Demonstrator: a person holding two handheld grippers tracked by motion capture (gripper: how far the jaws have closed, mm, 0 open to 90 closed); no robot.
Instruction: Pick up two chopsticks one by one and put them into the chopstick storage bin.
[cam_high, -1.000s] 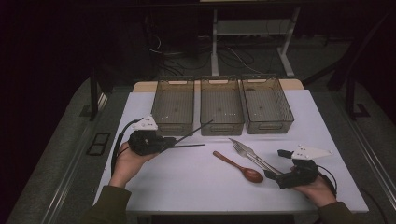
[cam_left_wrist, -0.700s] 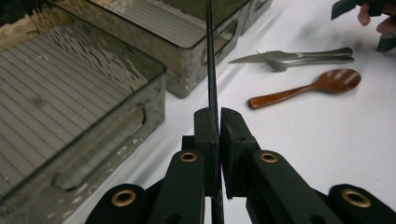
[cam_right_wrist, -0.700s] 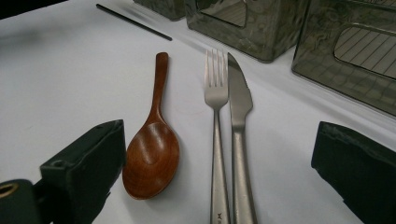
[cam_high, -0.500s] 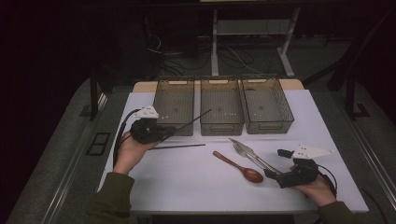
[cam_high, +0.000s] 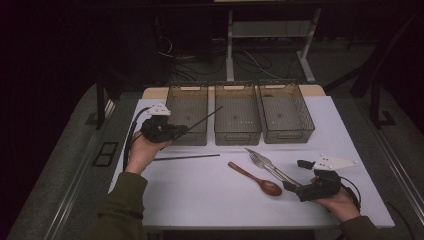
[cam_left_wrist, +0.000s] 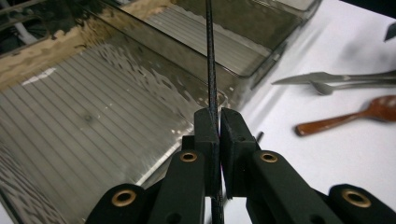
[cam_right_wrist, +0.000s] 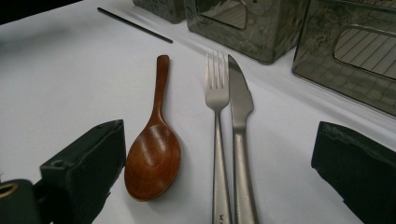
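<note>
Left gripper (cam_high: 181, 130) jaws clenched on black chopstick (cam_high: 204, 120), held above left bin (cam_high: 189, 112). Right gripper (cam_high: 291, 186) jaws released, resting on worktop (cam_high: 200, 190) by wooden spoon (cam_high: 255, 178), fork (cam_right_wrist: 217, 135), knife (cam_right_wrist: 240, 135).

Ahead of your right gripper (cam_right_wrist: 219, 154): wooden spoon (cam_right_wrist: 152, 161), fork (cam_right_wrist: 217, 140), knife (cam_right_wrist: 240, 135) between its jaws; trays (cam_right_wrist: 345, 51) block beyond.

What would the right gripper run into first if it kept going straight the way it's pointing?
Most likely the silver metal fork and knife, lying side by side between the open right gripper jaws; the brown wooden spoon sits just off line, though depth is unclear.
</note>
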